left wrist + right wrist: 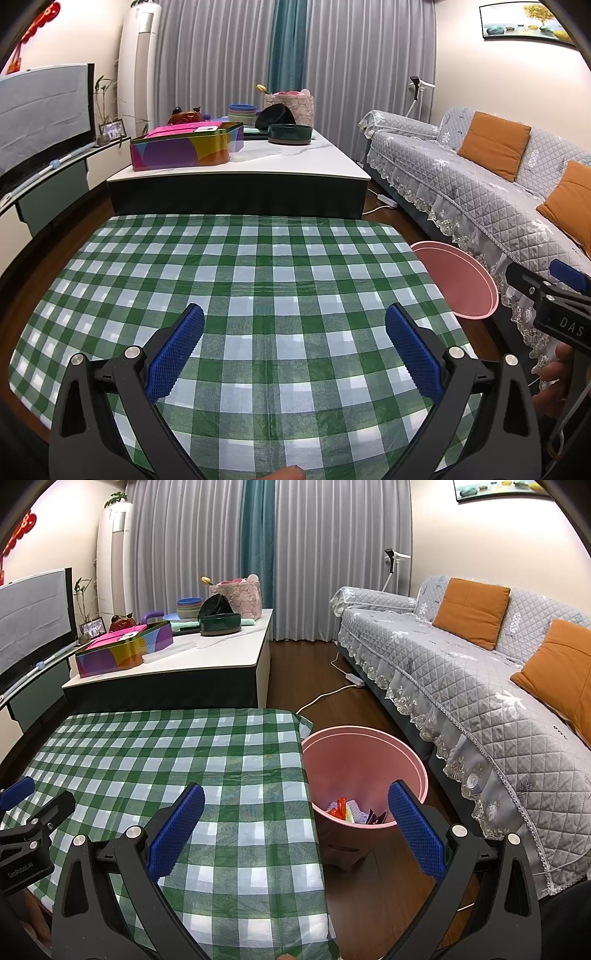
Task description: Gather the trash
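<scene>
Tablecloth (258,280) first, leftmost in view: green-and-white check, slightly creased, and no loose trash shows on it in either wrist view. Left gripper (294,345) hangs over the near middle of the cloth, jaws spread wide, nothing between the blue pads (173,354). Right gripper (295,825) sits over the table's right edge, likewise spread and empty, one finger above the cloth and the other above the pink bin (364,760). The bin stands on the floor just beside the table's right side, between table and sofa (480,672). Trash (351,810) is at the bottom of the bin: red, purple and pale wrappers, too small to identify further. Judgement: collection looks done or close to it, since everything visible that counts as trash is already in the bin. Handling, if more turns up: wrappers like these should be very light, thin, crinkly and slick, so they will likely slide on the cloth rather than lift. Best to pinch a raised fold or edge with the textured pads, not press flat from above, and avoid snagging the cloth with it. The bin itself looks like light, stiff plastic; take it by the rim if it needs moving. Cluttered coffee table (295,162) further back is not obviously trash.
</scene>
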Action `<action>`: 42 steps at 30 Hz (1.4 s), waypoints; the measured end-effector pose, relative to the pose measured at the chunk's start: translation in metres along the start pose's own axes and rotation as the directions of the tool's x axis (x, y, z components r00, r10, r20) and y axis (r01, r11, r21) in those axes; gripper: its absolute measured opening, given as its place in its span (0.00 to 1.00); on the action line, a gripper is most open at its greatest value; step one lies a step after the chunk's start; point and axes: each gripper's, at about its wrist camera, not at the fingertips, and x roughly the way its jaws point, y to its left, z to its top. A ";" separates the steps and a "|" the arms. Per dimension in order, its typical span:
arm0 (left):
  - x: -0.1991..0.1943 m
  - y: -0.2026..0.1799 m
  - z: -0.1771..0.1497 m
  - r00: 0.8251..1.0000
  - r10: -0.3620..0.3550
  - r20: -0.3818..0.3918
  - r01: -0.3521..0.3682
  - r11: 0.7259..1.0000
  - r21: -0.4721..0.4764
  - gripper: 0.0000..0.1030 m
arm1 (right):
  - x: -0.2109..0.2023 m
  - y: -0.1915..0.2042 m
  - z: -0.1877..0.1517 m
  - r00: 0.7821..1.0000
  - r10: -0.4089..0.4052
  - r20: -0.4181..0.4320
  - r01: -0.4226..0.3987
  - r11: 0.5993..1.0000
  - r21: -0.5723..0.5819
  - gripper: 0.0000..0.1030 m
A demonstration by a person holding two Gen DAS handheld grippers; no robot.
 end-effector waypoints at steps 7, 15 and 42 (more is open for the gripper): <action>-0.001 0.001 0.000 1.000 0.000 0.006 0.000 1.000 0.002 0.92 | -0.001 0.000 0.000 1.000 0.000 0.002 0.000 1.000 0.001 0.95; 0.000 -0.002 -0.001 1.000 -0.008 0.005 0.008 1.000 0.017 0.92 | -0.001 -0.005 0.002 1.000 0.002 0.000 -0.002 1.000 0.004 0.95; 0.003 0.001 -0.003 1.000 -0.010 -0.010 0.010 1.000 0.013 0.92 | 0.000 -0.004 0.003 1.000 0.002 -0.003 -0.002 1.000 0.002 0.95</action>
